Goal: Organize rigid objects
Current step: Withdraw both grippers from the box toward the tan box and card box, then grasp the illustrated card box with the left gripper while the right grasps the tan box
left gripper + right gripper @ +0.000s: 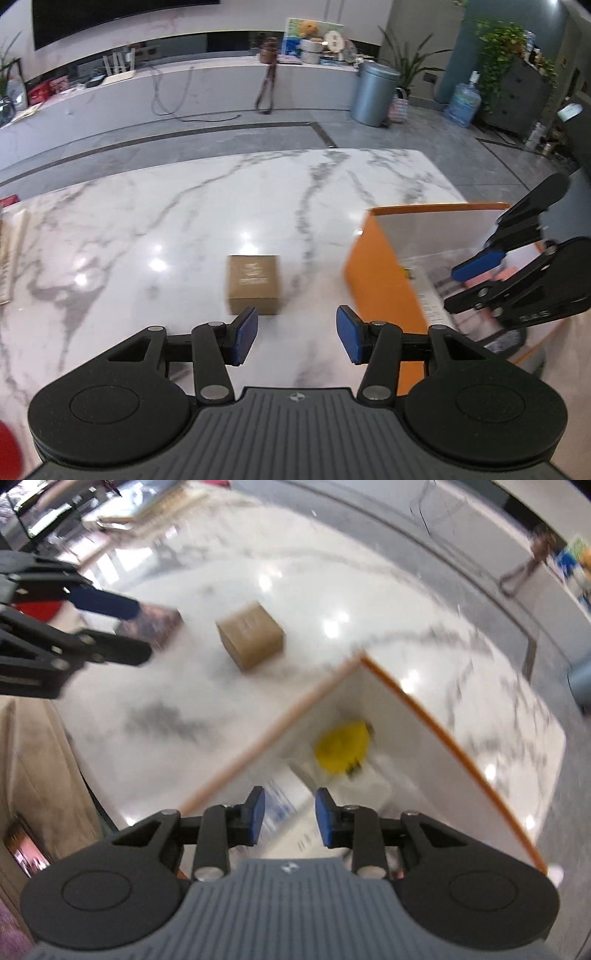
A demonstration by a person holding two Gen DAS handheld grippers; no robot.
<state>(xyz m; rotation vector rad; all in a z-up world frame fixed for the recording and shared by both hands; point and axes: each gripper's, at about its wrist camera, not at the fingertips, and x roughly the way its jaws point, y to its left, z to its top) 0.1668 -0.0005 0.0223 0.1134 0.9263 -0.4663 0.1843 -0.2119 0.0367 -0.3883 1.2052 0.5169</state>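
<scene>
— What is the left gripper point(296, 334) going for?

— The small brown box point(253, 283), I'd say. It is sitting on the marble surface point(147, 229) just ahead of the blue pads point(246, 334), which are standing wide apart and holding nothing.

— How is that box likely to be handling?

— It is looking like stiff cardboard with flat, squared sides, so I'm judging it light and rigid. Its faces seem matte, so I'm not expecting it to be slipping much. Closing on two opposite side faces, around the middle of its height, seems the safest hold; squeezing hard could be denting the card.

— And the right gripper point(290, 816)?

— It is hanging over the orange bin point(454, 746), its fingers parted and empty. Inside the bin something yellow point(341, 751) is lying beside some white printed packaging point(291, 823), though the blur is hiding the details.

— Where is the box relative to the bin?

— Apart from it, off its left wall, with bare marble between them. A dark patterned box point(153, 624) is also lying further off, near the left gripper.
</scene>
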